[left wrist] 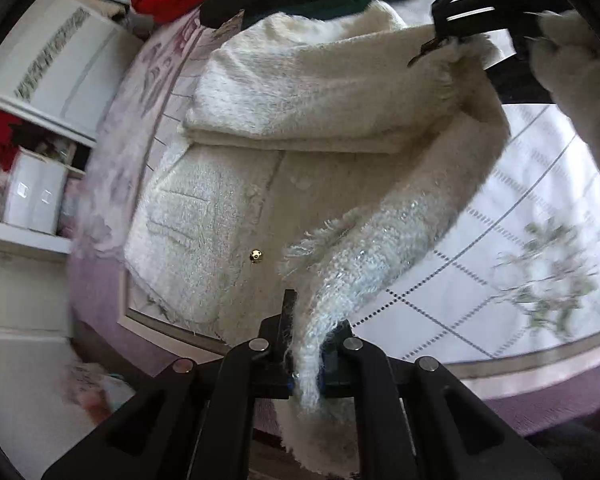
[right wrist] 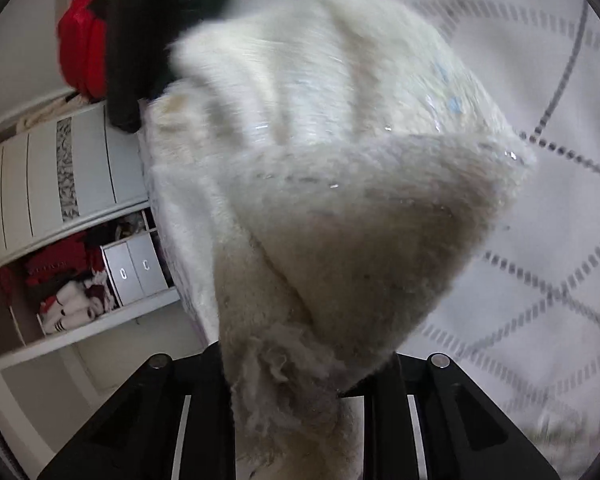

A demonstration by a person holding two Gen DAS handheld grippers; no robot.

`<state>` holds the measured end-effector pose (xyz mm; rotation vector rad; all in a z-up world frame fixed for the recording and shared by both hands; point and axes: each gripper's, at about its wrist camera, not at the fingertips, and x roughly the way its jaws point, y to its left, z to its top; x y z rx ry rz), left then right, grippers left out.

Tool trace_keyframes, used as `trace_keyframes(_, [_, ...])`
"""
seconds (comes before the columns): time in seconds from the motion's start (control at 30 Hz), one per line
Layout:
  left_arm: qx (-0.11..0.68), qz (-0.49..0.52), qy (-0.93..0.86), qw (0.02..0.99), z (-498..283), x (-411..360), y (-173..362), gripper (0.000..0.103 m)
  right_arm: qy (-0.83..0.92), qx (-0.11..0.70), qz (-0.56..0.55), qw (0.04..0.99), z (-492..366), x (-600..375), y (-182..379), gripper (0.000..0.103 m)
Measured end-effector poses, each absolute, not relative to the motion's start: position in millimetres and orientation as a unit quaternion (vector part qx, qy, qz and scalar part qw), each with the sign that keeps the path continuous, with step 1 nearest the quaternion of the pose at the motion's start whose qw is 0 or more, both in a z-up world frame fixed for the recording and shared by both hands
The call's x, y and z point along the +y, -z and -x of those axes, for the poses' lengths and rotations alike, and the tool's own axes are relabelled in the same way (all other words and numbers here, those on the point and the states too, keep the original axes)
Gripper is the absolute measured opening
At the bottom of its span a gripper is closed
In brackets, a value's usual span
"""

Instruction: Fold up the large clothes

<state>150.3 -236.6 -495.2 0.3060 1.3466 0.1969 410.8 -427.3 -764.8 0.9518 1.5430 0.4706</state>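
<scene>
Folding white fuzzy jacket on bed: both grippers pinching cloth, best carried level, taut.

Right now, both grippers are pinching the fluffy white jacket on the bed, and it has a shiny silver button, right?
Nearly. The button is gold, as the left wrist view shows. The left gripper and right gripper do both pinch the fluffy white jacket on the bed.
</scene>
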Motion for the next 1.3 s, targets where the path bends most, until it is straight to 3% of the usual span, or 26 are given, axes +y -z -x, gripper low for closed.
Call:
trace_keyframes(0.23, [0.622, -0.018, -0.024, 0.783, -165, -128, 436, 0.005, -0.164, 0.680, -0.273, 0.660, -406, -375, 601, 0.022])
trace_keyframes(0.4, [0.617, 0.066, -0.042, 0.783, -207, -28, 448, 0.006, -0.116, 0.701, -0.235, 0.663, -444, -285, 571, 0.023])
trace_keyframes(0.47, [0.615, 0.089, -0.053, 0.782, -223, 12, 463, 0.006, -0.102, 0.713, -0.209, 0.661, -471, -237, 572, 0.023])
trace_keyframes(0.57, [0.621, 0.114, -0.069, 0.772, -244, 62, 497, 0.009, -0.090, 0.732, -0.177, 0.652, -514, -167, 619, 0.025])
trace_keyframes(0.67, [0.643, 0.161, -0.073, 0.745, -258, 112, 546, 0.012, -0.069, 0.758, -0.147, 0.632, -545, -115, 675, 0.036])
trace_keyframes(0.73, [0.655, 0.207, -0.071, 0.723, -259, 139, 570, 0.017, -0.072, 0.770, -0.143, 0.618, -555, -98, 709, 0.051])
trace_keyframes(0.8, [0.662, 0.262, -0.087, 0.697, -253, 165, 582, 0.028, -0.115, 0.777, -0.144, 0.602, -559, -77, 723, 0.084])
trace_keyframes(0.83, [0.656, 0.304, -0.086, 0.685, -247, 179, 584, 0.029, -0.134, 0.773, -0.143, 0.604, -558, -72, 719, 0.087])
trace_keyframes(0.9, [0.645, 0.356, -0.088, 0.671, -237, 192, 583, 0.032, -0.171, 0.757, -0.139, 0.615, -553, -67, 711, 0.089])
trace_keyframes(0.93, [0.641, 0.376, -0.092, 0.663, -231, 196, 583, 0.039, -0.185, 0.752, -0.143, 0.616, -549, -70, 705, 0.089])
trace_keyframes(1.07, [0.636, 0.386, -0.086, 0.663, -224, 200, 576, 0.039, -0.232, 0.722, -0.208, 0.618, -520, -108, 678, 0.089])
trace_keyframes(1.3, [0.632, 0.324, -0.067, 0.701, -256, 207, 569, 0.041, -0.086, 0.701, -0.236, 0.668, -460, -213, 680, 0.088])
